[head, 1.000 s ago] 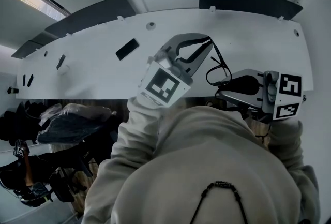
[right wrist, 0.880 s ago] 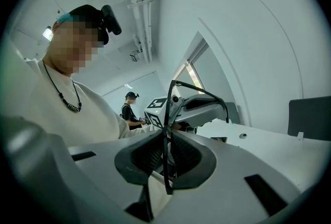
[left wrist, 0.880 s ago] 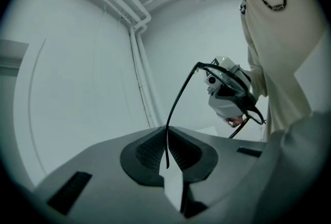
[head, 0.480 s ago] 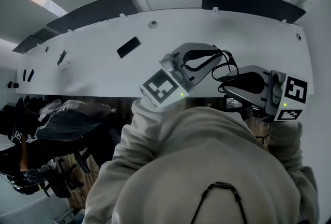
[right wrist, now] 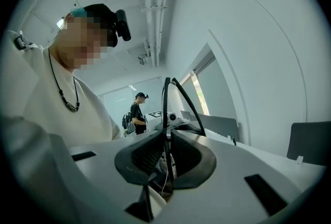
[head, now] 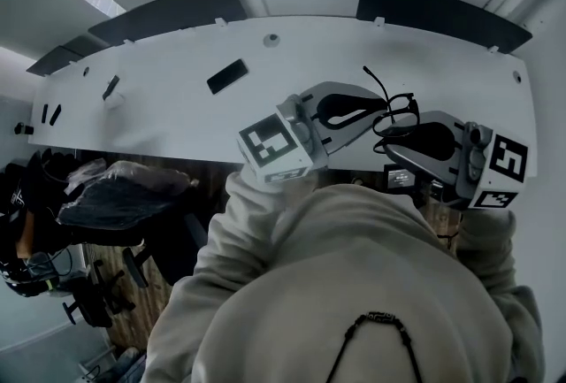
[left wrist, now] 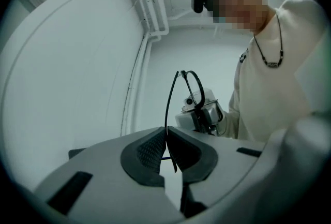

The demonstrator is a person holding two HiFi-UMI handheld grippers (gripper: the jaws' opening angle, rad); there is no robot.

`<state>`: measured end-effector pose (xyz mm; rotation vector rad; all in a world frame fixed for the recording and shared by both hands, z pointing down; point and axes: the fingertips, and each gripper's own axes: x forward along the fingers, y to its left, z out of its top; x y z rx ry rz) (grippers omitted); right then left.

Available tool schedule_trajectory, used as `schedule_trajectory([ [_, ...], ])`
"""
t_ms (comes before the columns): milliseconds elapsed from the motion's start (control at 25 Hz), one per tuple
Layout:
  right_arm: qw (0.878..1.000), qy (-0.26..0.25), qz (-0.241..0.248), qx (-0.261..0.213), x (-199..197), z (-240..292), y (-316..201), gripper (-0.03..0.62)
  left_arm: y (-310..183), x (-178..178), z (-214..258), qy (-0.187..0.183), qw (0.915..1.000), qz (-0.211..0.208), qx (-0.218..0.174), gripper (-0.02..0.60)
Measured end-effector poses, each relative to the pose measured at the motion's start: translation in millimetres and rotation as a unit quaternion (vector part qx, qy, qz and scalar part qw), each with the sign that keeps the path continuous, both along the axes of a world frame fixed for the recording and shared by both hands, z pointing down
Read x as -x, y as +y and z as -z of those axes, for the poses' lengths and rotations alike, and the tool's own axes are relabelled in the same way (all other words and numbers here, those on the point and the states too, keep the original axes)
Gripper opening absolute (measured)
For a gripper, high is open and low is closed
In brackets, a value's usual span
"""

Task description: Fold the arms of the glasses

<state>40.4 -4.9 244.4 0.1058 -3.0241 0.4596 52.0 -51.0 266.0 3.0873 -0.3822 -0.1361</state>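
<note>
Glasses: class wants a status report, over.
Left gripper: jaws just been closing, now shut on a thin arm of the glasses. Right gripper: shut on the glasses too. Held clear above the table; nothing in the way.

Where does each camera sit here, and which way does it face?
Head view: on the person's head, facing steeply down at the white table; shows their sweater, the left tongs and the right tongs, holding the glasses together.
Left gripper view: rides the left tongs, looking level along jaws that have just been closing onto the glasses, toward the right tongs and the sweater.
Right gripper view: rides the right tongs, looking along jaws clamped on the glasses; sweater at left.
Shared: all three show the glasses.
</note>
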Motion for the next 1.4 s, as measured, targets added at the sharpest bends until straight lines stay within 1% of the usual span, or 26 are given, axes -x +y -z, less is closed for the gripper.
schedule_trajectory([
  [200,1.0,-0.017,-0.003,-0.004,2.1,6.5,-2.9,0.06,7.8,3.0,5.1,0.021,0.9986,-0.043,0.022,0.014],
  [360,1.0,-0.026,-0.015,-0.005,-4.4,9.9,-7.5,0.06,13.2,10.7,18.4,0.073,0.9942,-0.068,0.04,0.005],
  [440,0.999,-0.035,-0.011,-0.01,-7.8,15.5,-4.2,0.06,11.4,14.9,18.9,0.082,0.9934,-0.066,0.046,0.005],
  [520,0.999,-0.035,-0.01,-0.017,-8.9,17.8,-2.5,0.06,9.3,17.3,15.1,0.078,0.994,-0.059,0.049,0.005],
  [600,0.999,-0.033,-0.008,-0.018,-8.8,17.7,-1.7,0.06,9.1,14.2,8.7,0.06,0.9959,-0.05,0.046,0.006],
  [760,0.999,-0.03,-0.003,-0.018,-9.3,15.2,0.3,0.06,22.9,-1.9,-4.0,0.021,0.9969,-0.067,0.035,0.009],
  [880,1.0,-0.023,0.001,-0.019,-11.3,11.9,1.8,0.06,25.4,-10.3,-10.7,0.003,0.9972,-0.068,0.03,0.012],
  [960,1.0,-0.02,0.003,-0.02,-11.5,11.3,2.1,0.06,25.3,-11.2,-11.3,-0.003,0.9974,-0.066,0.028,0.015],
  [1000,1.0,-0.02,0.004,-0.02,-11.2,11.2,2.6,0.06,25.4,-10.2,-11.0,-0.005,0.9975,-0.065,0.027,0.028],
  [1080,1.0,-0.02,0.007,-0.019,-10.4,11.7,3.9,0.06,25.8,-7.6,-10.9,-0.01,0.9977,-0.062,0.028,0.118],
  [1120,1.0,-0.019,0.01,-0.019,-10.0,12.1,4.4,0.06,25.8,-7.3,-11.2,-0.014,0.9976,-0.061,0.028,0.138],
  [1240,1.0,-0.014,0.016,-0.023,-8.7,11.3,5.5,0.06,22.8,-10.2,-13.0,-0.023,0.9979,-0.056,0.024,0.137],
  [1400,0.999,-0.008,0.028,-0.027,-8.2,8.8,9.0,0.06,7.1,-1.4,-12.0,-0.002,0.9992,-0.013,0.038,0.137],
])
